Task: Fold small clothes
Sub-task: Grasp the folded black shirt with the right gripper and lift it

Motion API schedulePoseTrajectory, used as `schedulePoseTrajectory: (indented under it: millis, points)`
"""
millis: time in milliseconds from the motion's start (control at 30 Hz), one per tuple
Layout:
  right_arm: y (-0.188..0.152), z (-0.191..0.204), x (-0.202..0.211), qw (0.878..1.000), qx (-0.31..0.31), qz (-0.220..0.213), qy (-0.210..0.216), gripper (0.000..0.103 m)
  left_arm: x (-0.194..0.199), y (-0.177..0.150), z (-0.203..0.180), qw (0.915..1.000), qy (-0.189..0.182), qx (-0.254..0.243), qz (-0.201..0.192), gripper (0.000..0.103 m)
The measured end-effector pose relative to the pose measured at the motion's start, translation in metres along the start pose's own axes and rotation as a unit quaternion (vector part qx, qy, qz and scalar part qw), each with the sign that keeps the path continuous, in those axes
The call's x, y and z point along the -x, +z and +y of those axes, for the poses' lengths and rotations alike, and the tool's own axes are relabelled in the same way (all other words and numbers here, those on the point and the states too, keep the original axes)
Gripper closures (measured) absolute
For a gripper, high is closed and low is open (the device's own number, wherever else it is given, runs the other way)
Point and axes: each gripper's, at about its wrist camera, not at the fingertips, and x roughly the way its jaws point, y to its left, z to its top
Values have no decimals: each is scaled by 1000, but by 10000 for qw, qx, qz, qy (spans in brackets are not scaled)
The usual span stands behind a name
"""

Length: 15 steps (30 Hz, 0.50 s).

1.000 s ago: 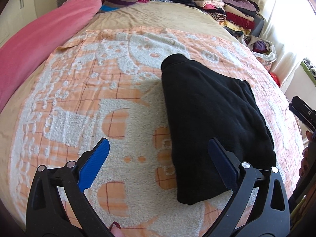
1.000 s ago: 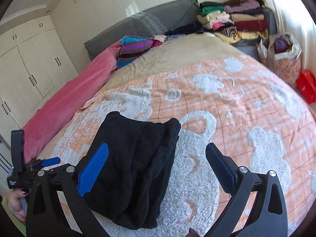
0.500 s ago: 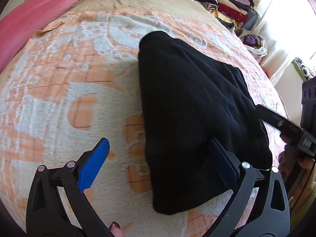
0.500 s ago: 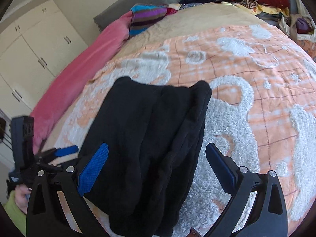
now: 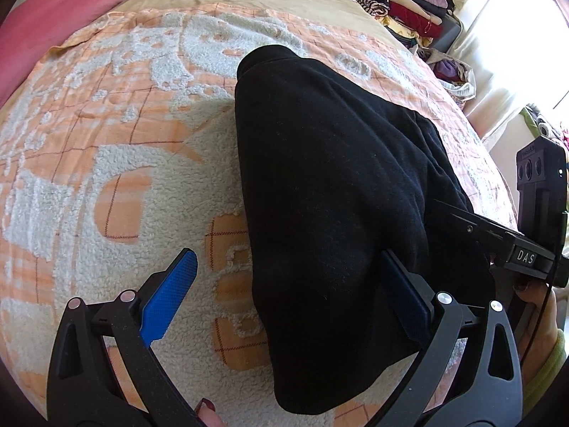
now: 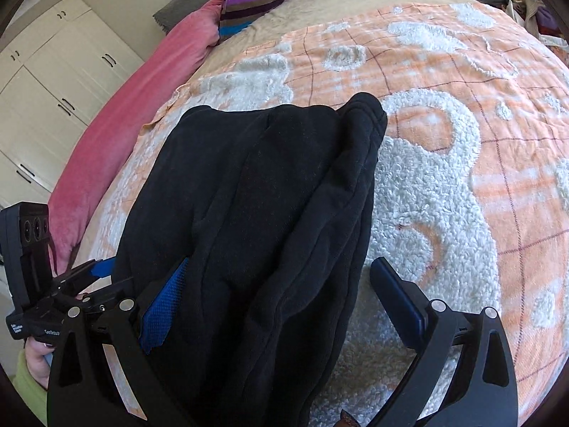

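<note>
A black garment (image 5: 334, 192), already folded into a long narrow bundle of several layers, lies on the orange-and-white fleece blanket (image 5: 117, 163) that covers the bed, its near end toward the two tools and its far end pointing up the bed toward the pink bolster (image 6: 117, 121). The left tool (image 5: 288, 291) is spread wide; its left finger hangs over bare blanket, while its right finger lies at the near right part of the bundle, and nothing is pinched between them. The right tool (image 6: 281, 306) is likewise spread wide, straddling the near end of the garment: its left finger appears tucked against or under the left edge of the cloth, though which cannot be settled from either view, and its right finger stands clear over the blanket just beside the right edge. Neither tool grips anything. In my judgement the step in hand is the setting-up of a further fold: both tools are positioning at the near end before any grasp. The next move would call for each tool to close on all layers at the near end, then carry that end toward the far end without letting the stacked layers slide apart. Stacked folded clothes (image 5: 387, 3) sit at the head of the bed.
</note>
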Motion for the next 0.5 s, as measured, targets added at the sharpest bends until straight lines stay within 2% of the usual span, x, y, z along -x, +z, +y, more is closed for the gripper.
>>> schedulePoseTrajectory:
  millis: [100,167,233,267,367,433,500]
  points:
    - [1,-3,-2,10000,0,32,44,5,-3,1,1,9999,-101,61,11,8]
    - [2,-3,-3,9999,37,83,93,10,-5,2,2,9997,-196,121,1,8]
    - [3,-3,-6,9994,63,159,286,26,-7,3,3,9992,-332,210,17,10]
    - [5,-3,-9,9992,43,190,345,27,-8,3,3,9989,-411,246,26,12]
    - [6,-4,-10,9990,54,221,397,29,-9,5,1,9979,-590,248,43,20]
    - [8,-5,-13,9987,18,230,461,33,-12,7,-2,9968,-756,245,67,31]
    - [11,-4,-16,9985,21,238,499,36,-15,9,-7,9970,-734,223,76,31]
